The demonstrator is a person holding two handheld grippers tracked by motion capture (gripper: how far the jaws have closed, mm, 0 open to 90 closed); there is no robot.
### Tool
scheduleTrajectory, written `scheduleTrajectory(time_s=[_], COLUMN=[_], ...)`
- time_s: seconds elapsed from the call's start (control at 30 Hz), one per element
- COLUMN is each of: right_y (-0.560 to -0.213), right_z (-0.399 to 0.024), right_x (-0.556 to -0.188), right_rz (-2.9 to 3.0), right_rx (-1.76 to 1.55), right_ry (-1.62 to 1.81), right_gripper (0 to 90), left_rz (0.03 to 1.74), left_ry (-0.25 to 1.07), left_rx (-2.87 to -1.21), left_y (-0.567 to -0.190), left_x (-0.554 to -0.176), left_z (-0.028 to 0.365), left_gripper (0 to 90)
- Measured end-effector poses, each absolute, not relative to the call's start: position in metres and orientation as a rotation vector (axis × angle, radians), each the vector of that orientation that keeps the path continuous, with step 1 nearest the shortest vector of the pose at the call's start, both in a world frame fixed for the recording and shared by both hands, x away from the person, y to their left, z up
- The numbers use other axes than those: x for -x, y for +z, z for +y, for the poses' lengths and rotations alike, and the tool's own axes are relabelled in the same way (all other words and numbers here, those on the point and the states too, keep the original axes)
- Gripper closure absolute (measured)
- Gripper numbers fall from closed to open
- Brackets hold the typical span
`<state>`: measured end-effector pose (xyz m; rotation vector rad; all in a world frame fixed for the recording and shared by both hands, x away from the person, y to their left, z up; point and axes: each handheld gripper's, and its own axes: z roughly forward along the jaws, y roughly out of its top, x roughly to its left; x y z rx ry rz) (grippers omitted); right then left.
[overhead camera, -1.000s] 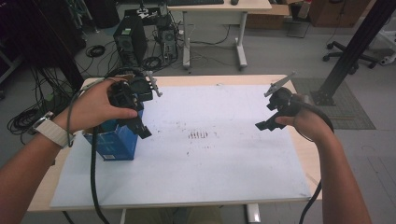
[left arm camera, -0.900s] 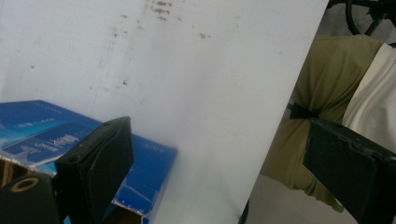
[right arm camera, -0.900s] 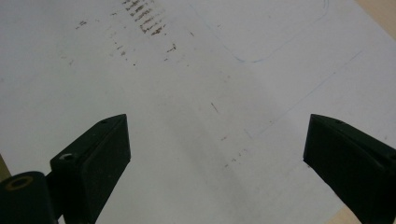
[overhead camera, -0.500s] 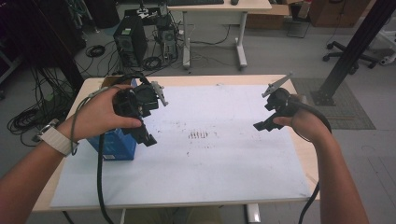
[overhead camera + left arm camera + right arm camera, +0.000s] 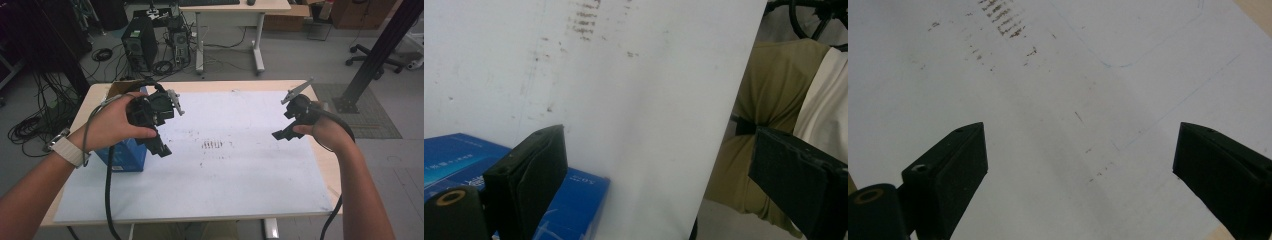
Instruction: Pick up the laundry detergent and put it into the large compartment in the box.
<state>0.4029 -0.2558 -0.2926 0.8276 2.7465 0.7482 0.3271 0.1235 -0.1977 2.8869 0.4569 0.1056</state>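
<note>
Your left gripper (image 5: pixel 159 131) hangs over the left part of the worktop (image 5: pixel 320 165), just above and beside the blue box (image 5: pixel 125 155). Its jaws are spread wide with nothing between them; in the left gripper view, one jaw stands in front of the blue box (image 5: pixel 574 200) and the other out past the near edge of the white sheet (image 5: pixel 634 100), over your trouser leg (image 5: pixel 769 100). The box lies flat at the left edge of the white sheet (image 5: pixel 240 180), its near corner showing below your left hand (image 5: pixel 112 127), which wraps the gripper body from the side. The gripper's black cable (image 5: pixel 107 200) drops from that hand, crosses the sheet and runs off the near edge.

Your right gripper (image 5: pixel 290 120) is held over the right side of the sheet, well apart from the box, with its grey plate (image 5: pixel 298 90) pointing up and away from you. Its jaws are also spread wide and hold nothing; the right gripper view looks down between them onto the bare white sheet (image 5: pixel 1058 125). A patch of dark brown smudge marks (image 5: pixel 214 145) sits near the middle of the sheet, between the two grippers, and the same marks (image 5: pixel 1000 22) show at the top of the right gripper view. Faint blue pen lines (image 5: pixel 1148 55) cross the sheet to one side of them.
</note>
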Motion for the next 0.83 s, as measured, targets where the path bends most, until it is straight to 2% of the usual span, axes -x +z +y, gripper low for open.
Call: scheduleTrajectory(time_s=[0.83], right_y=[-0.2928], right_z=[-0.2559], right_x=[-0.4003], right_rz=[2.747], right_rx=[-0.824], right_ry=[0.747], right_gripper=[7.3], left_rz=[0.481], left_ry=[0.106], left_rx=[-2.879], left_y=[-0.1996], left_x=[-0.3298], left_z=[0.1255], left_gripper=[9.2])
